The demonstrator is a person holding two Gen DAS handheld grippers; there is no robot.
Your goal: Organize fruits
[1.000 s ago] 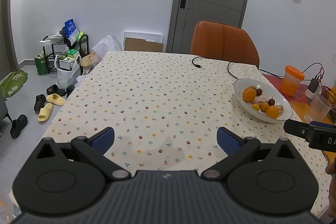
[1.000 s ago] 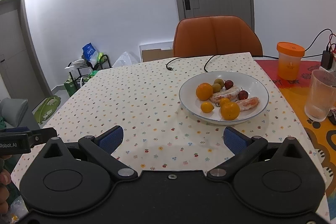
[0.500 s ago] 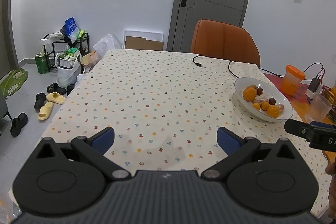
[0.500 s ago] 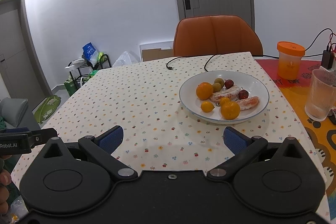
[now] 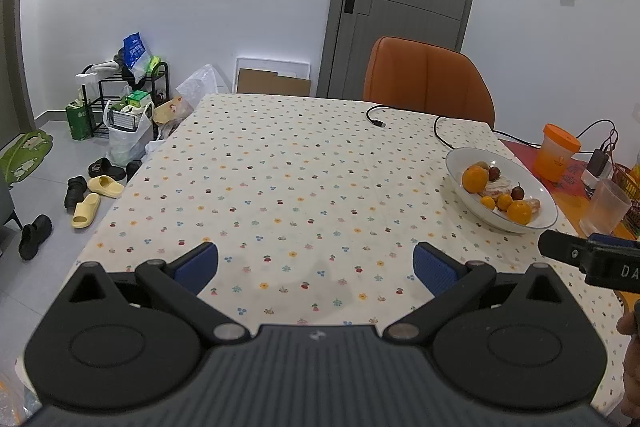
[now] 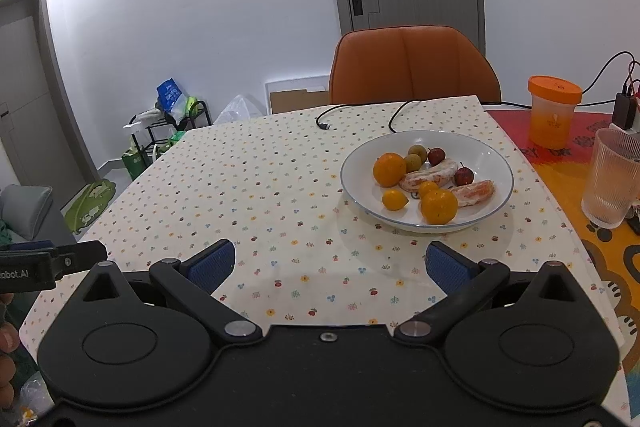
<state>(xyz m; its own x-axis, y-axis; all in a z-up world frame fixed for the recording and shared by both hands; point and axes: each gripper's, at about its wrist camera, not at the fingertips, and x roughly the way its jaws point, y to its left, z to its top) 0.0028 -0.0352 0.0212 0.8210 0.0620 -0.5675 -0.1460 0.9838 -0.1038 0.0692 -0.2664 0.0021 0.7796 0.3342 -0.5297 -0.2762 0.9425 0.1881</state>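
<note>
Left wrist view: the left hand-held gripper (image 5: 316, 263) is spread wide with nothing between its blue pads, hovering over the near edge of the worktop (image 5: 280, 179), which is covered in a dotted cloth. The white plate (image 5: 460, 163) of fruit sits well off toward the right edge, just short of where the cloth ends. A black cable (image 5: 400, 123) runs across the far edge in front of the orange chair (image 5: 428, 83). The tip of the other tool shows at the right border.

Right wrist view: the right hand-held gripper (image 6: 327, 265) is likewise spread and empty, near the front edge of the worktop, aimed at the plate (image 6: 488, 155) a short way ahead. On it lie a large orange (image 6: 389, 169), a second orange (image 6: 439, 207) at the near rim, a small yellow-orange fruit (image 6: 394, 199), a greenish fruit (image 6: 414, 161), two small dark red fruits (image 6: 436, 155), and two peeled citrus pieces (image 6: 472, 193). A ribbed glass (image 6: 612, 179) and an orange-lidded cup (image 6: 553, 117) stand by the right edge.

Judging the risks: the fruits touch one another, so closing on one may nudge its neighbours, and round ones could roll off the shallow plate. The peeled pieces look soft and could be crushed by a firm squeeze. A wide swing to the right could tip the glass.
</note>
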